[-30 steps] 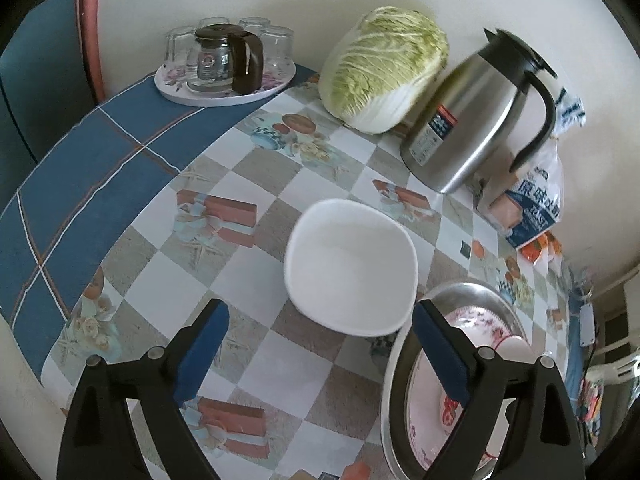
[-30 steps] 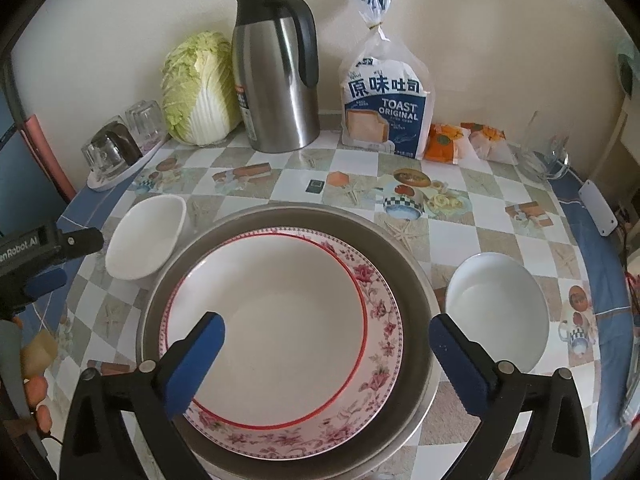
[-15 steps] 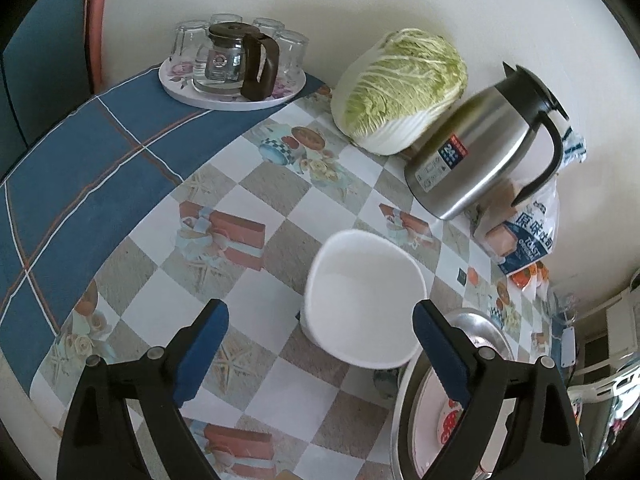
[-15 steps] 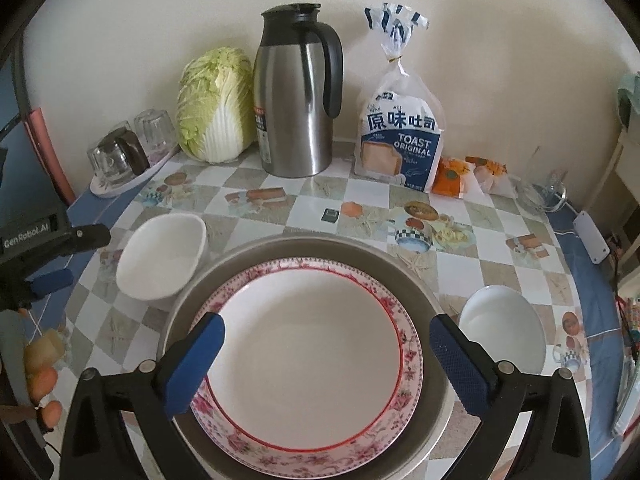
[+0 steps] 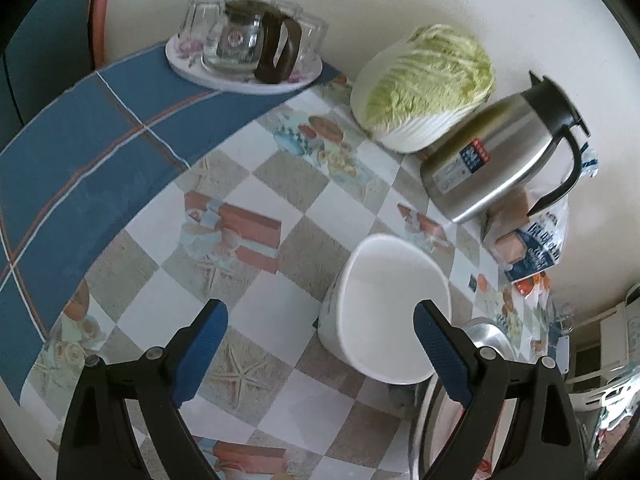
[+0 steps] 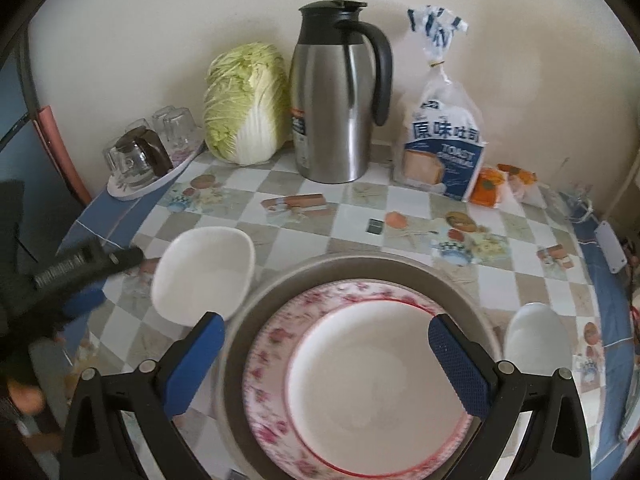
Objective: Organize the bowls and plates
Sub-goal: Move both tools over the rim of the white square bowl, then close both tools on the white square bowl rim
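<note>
A white squarish bowl (image 5: 390, 308) (image 6: 204, 274) stands on the checked tablecloth beside a metal basin (image 6: 360, 270) (image 5: 486, 334). In the basin lies a floral-rimmed plate (image 6: 372, 380) with a red ring. A second, round white bowl (image 6: 536, 344) sits to the basin's right. My left gripper (image 5: 320, 352) is open, low over the cloth, its right finger just in front of the squarish bowl's near rim. My right gripper (image 6: 326, 366) is open above the plate, fingers spread across it. The left gripper (image 6: 76, 276) also shows blurred at the left of the right wrist view.
Along the wall stand a tray of glasses with a glass pot (image 5: 244, 52), a napa cabbage (image 6: 246, 104) (image 5: 424, 88), a steel thermos jug (image 6: 334, 92) (image 5: 496, 160) and a bag of toast bread (image 6: 440, 140). Orange snack packets (image 6: 490, 188) lie further right.
The left gripper has swung left and dropped lower, so the squarish bowl now sits at its right finger. The right gripper has drawn back and lowered over the plate. Both stay open.
</note>
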Available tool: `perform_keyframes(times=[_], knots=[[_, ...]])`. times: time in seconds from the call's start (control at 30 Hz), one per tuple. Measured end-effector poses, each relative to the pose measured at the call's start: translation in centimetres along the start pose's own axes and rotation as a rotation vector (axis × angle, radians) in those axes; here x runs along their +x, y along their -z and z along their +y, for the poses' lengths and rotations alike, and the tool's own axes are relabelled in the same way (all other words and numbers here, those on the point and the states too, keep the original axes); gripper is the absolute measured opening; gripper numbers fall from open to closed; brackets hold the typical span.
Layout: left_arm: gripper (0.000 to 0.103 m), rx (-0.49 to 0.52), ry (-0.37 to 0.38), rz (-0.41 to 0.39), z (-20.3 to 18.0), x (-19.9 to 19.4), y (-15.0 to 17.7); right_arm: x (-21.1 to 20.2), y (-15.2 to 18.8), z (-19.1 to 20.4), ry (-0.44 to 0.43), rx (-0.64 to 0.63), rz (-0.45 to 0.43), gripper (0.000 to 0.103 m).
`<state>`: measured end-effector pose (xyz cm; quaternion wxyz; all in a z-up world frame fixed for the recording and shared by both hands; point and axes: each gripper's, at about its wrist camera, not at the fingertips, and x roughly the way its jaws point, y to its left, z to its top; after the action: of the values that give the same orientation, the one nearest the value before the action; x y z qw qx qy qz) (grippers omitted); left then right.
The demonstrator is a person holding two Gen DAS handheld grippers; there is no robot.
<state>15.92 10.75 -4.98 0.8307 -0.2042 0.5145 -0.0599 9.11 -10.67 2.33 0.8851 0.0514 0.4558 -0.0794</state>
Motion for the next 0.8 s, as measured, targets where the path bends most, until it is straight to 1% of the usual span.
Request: perform_keyframes(times=[0.13, 0.23, 0.37, 0.47, 0.53, 0.57, 0.63, 0.7, 0.73, 0.77, 0.8], knots=[[0.094, -0.018, 0.021, 0.010, 0.5, 0.6, -0.1, 1.0, -1.5, 1.1, -0.058, 0.045, 0.034, 0.103], [0.094, -0.033, 0.039, 0.016, 0.9, 1.1, -0.2, 1.6, -2.8, 2.1, -0.059, 0.037, 0.050, 0.103], [0.094, -0.047, 0.045, 0.043, 1.3, 2.1, -0.3, 3.5, -4.3, 2.6, -0.047, 0.048, 0.107, 0.103], [0.094, -0.039, 0.024, 0.038, 1.5, 2.3, -0.4, 4.5, -5.0, 3.1, -0.047, 0.042, 0.135, 0.100], [0.094, -0.026, 0.021, 0.034, 1.5, 2.3, -0.5, 5.1, -5.3, 3.6, -0.028, 0.019, 0.146, 0.087], [0.094, -0.021, 0.018, 0.034, 1.4, 2.4, -0.5, 5.4, -5.5, 3.8, -0.022, 0.014, 0.157, 0.085], [0.094, -0.018, 0.014, 0.040, 1.5, 2.5, -0.6, 6.3, -5.6, 4.0, -0.020, 0.018, 0.177, 0.071], [0.093, -0.015, 0.025, 0.051, 1.4, 2.9, -0.5, 7.0, -5.7, 4.3, -0.021, 0.015, 0.189, 0.065], [0.092, -0.013, 0.030, 0.054, 1.3, 3.0, -0.5, 7.2, -5.6, 4.5, -0.022, 0.009, 0.191, 0.063], [0.089, -0.010, 0.033, 0.057, 1.2, 3.1, -0.5, 7.5, -5.6, 4.8, -0.024, 0.000, 0.193, 0.063], [0.082, -0.004, 0.034, 0.060, 1.0, 3.2, -0.5, 7.8, -5.5, 5.0, -0.024, -0.007, 0.197, 0.059]])
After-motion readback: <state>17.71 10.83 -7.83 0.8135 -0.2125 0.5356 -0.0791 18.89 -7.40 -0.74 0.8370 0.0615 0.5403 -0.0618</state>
